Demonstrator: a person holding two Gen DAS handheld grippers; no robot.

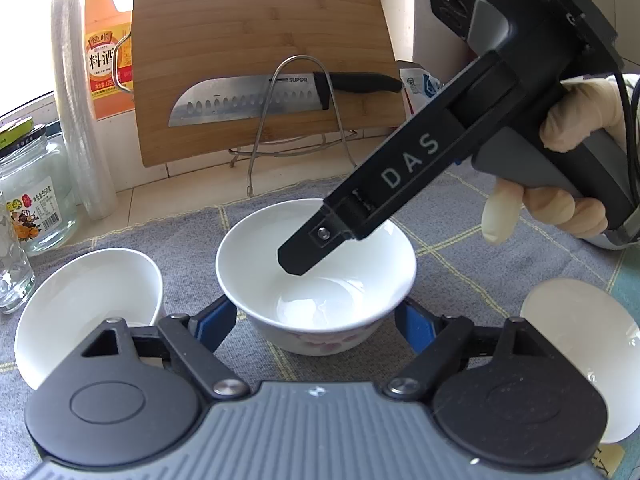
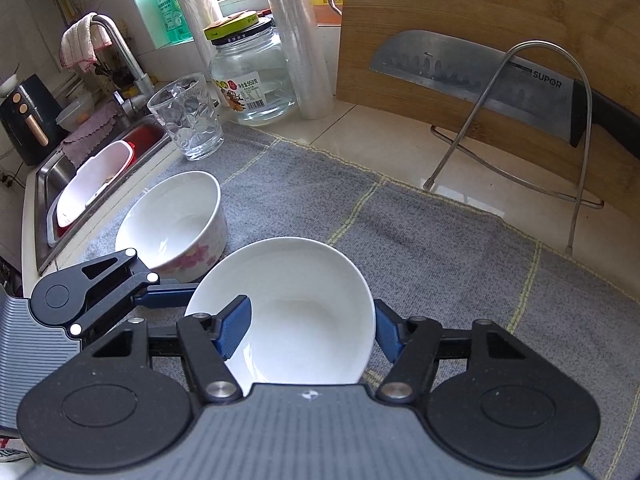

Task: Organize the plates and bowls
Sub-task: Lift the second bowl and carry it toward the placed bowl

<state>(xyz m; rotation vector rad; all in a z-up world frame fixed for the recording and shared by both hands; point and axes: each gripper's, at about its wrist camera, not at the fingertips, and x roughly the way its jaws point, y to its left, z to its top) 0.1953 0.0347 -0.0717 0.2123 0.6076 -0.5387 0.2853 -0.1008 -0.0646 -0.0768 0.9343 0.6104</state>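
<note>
A white bowl with pink flowers [image 1: 316, 276] stands on the grey mat between the wide-open blue fingers of my left gripper [image 1: 316, 320]. My right gripper [image 2: 312, 332] straddles the same bowl [image 2: 292, 316], one finger inside it and one outside the right rim; its black finger [image 1: 320, 246] shows reaching into the bowl in the left wrist view. I cannot tell whether it pinches the wall. A second flowered bowl [image 1: 88, 308] sits to the left, also in the right wrist view [image 2: 176, 224]. A small white dish [image 1: 584, 360] lies at right.
A bamboo cutting board [image 1: 260, 64] with a knife [image 1: 272, 100] stands on a wire rack at the back. A glass jar [image 2: 252, 76], a tumbler [image 2: 188, 116] and a plastic roll [image 2: 296, 40] stand left. The sink [image 2: 92, 176] holds a white plate. The grey mat [image 2: 420, 240] covers the counter.
</note>
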